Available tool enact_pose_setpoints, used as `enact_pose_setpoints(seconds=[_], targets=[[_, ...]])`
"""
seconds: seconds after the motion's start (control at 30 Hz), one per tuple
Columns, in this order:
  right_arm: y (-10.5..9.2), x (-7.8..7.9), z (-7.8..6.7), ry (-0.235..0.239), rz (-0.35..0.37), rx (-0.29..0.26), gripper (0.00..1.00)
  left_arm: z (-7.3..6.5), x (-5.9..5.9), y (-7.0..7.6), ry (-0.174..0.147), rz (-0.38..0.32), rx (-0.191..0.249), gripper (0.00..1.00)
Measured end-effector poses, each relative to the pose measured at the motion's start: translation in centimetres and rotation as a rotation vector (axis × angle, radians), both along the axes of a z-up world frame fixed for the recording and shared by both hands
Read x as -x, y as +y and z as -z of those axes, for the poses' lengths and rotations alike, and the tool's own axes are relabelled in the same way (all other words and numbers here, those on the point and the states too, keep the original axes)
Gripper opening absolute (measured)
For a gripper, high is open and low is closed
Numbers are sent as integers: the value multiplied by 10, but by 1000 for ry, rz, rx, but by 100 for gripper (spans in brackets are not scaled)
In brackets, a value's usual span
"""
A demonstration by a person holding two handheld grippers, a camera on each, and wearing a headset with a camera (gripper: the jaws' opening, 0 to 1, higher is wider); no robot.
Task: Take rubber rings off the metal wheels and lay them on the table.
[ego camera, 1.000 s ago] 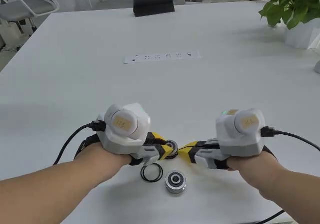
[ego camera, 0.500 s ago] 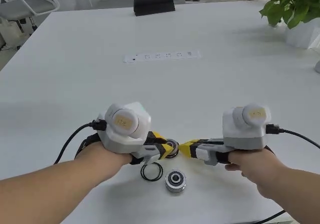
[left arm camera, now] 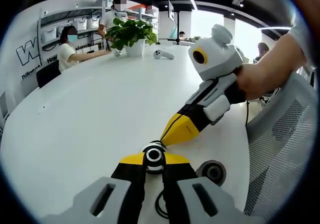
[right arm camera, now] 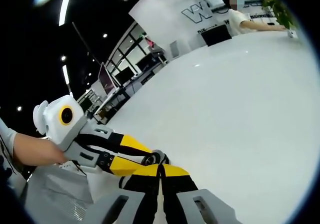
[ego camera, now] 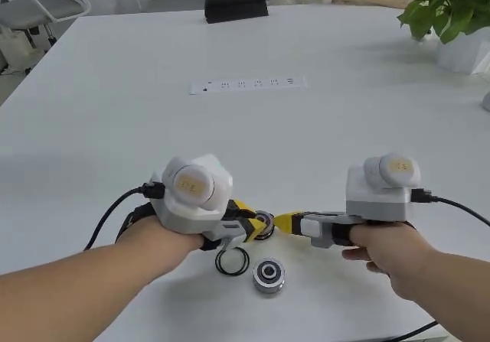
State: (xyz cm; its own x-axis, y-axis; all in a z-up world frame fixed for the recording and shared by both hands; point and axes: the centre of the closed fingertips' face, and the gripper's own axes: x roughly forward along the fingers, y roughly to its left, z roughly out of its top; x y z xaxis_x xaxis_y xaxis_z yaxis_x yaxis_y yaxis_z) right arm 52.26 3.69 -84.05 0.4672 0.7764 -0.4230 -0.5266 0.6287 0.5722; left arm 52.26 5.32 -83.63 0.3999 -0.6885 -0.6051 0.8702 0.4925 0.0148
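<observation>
Head view: near the near edge of the white tabletop [ego camera: 115, 112], the left claw [ego camera: 253, 223] grips a metal wheel [ego camera: 262, 226]. The right claw [ego camera: 282, 221] points at the wheel from the other side. A loose rubber ring [ego camera: 232, 262] and a second wheel [ego camera: 269, 275] lie just beside them, nearer the edge.

Left gripper view: its jaws are clamped on the wheel, with the right claw's tip touching it.

Right gripper view: its jaws are pressed together, tips at the wheel.
</observation>
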Motion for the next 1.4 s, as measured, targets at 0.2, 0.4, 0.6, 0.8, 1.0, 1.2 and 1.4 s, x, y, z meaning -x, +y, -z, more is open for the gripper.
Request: enact_pose_setpoints(seconds=[0.2, 0.4, 0.6, 0.8, 1.0, 1.2, 1.4], targets=[[1, 1, -2, 23, 14, -26, 0, 0, 0, 0, -1, 1, -1, 7], [2, 2, -3, 38, 18, -47, 0, 0, 0, 0, -1, 1, -3, 7], [4, 3, -4, 37, 12, -50, 0, 0, 0, 0, -3, 0, -5, 7], [8, 5, -6, 40, 5, -57, 0, 1, 1, 0, -3, 0, -8, 7], [10, 6, -8, 40, 2, -68, 0, 1, 1, -1, -9, 3, -9, 7], [17, 9, -14, 35, -22, -94, 0, 0, 1, -1, -9, 3, -9, 7], [15, 11, -15, 45, -24, -124, 0, 0, 1, -1, -8, 1, -7, 7]])
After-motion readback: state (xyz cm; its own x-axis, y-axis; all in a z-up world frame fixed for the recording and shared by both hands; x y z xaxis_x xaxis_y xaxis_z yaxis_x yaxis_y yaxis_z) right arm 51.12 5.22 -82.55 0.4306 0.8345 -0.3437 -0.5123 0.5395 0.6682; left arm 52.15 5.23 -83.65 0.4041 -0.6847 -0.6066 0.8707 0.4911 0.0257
